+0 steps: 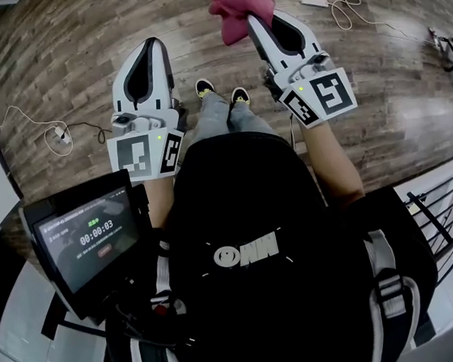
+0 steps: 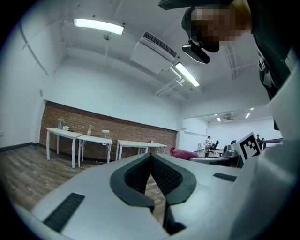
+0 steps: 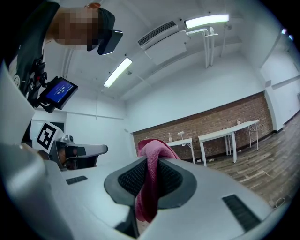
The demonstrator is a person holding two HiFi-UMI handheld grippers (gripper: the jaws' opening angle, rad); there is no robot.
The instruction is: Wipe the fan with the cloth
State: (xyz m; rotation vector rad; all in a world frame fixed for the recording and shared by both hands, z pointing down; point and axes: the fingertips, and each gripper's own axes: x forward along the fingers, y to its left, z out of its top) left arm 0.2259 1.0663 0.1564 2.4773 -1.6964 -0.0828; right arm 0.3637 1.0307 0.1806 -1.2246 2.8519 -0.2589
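Observation:
A pink cloth (image 1: 235, 9) is bunched at the tip of my right gripper (image 1: 256, 18), raised over the wooden floor. In the right gripper view the cloth (image 3: 151, 178) hangs pinched between the dark pads, so that gripper (image 3: 149, 159) is shut on it. My left gripper (image 1: 152, 43) points forward beside it, lower and to the left. Its jaws meet at the tip (image 2: 151, 155) with nothing between them. The cloth (image 2: 183, 153) also shows past the left gripper's tip. No fan appears in any view.
The person's shoes (image 1: 221, 89) stand on the wooden floor (image 1: 65, 48). Cables lie at left (image 1: 51, 133) and far right (image 1: 346, 10). A tablet (image 1: 88, 238) hangs at the chest. White tables (image 2: 79, 140) line a brick wall (image 2: 140, 131).

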